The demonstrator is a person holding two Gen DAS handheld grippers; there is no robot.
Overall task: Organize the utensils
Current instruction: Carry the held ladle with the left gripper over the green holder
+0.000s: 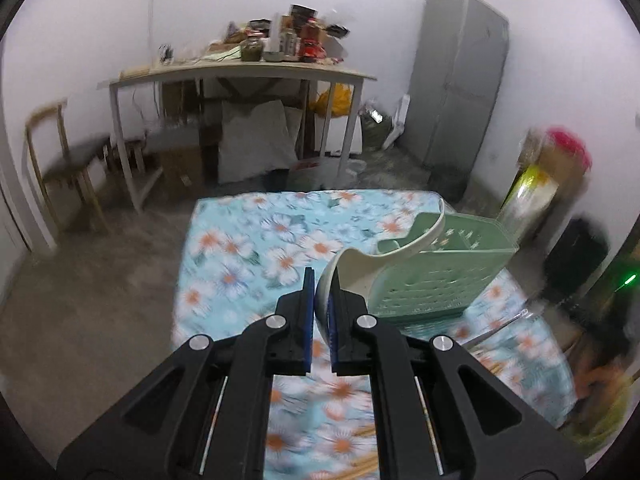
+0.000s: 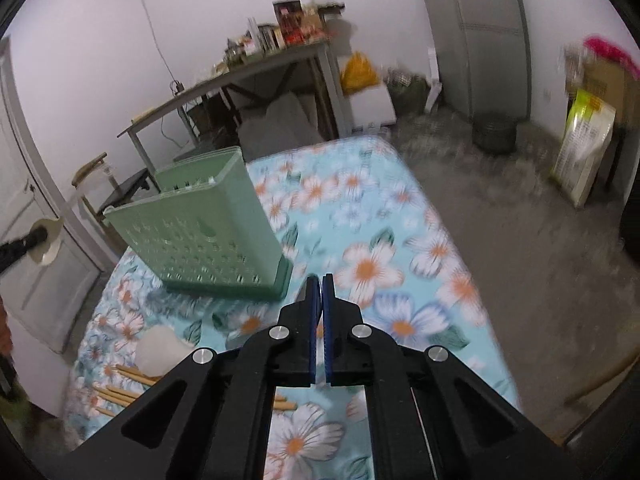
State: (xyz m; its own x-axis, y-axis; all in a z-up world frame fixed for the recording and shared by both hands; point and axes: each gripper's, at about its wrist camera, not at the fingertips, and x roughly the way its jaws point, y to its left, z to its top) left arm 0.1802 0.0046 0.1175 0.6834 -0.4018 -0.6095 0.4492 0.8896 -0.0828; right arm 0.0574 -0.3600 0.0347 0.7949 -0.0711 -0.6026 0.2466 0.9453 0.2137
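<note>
While chopsticks (image 2: pixel 124 384) lie scattered, caddy (image 2: pixel 208 240) stands upright.

Both views are dim, flat indoor light with a purplish cast on the walls (image 1: pixel 100 20) and no hard shadows. Heavy motion blur smears the floral cloth (image 2: pixel 380 264) and the floor; fisheye bends the edges, and the corners go black.

Left tool (image 1: pixel 323 280) clamped on something, right tool (image 2: pixel 321 286) closed.
</note>
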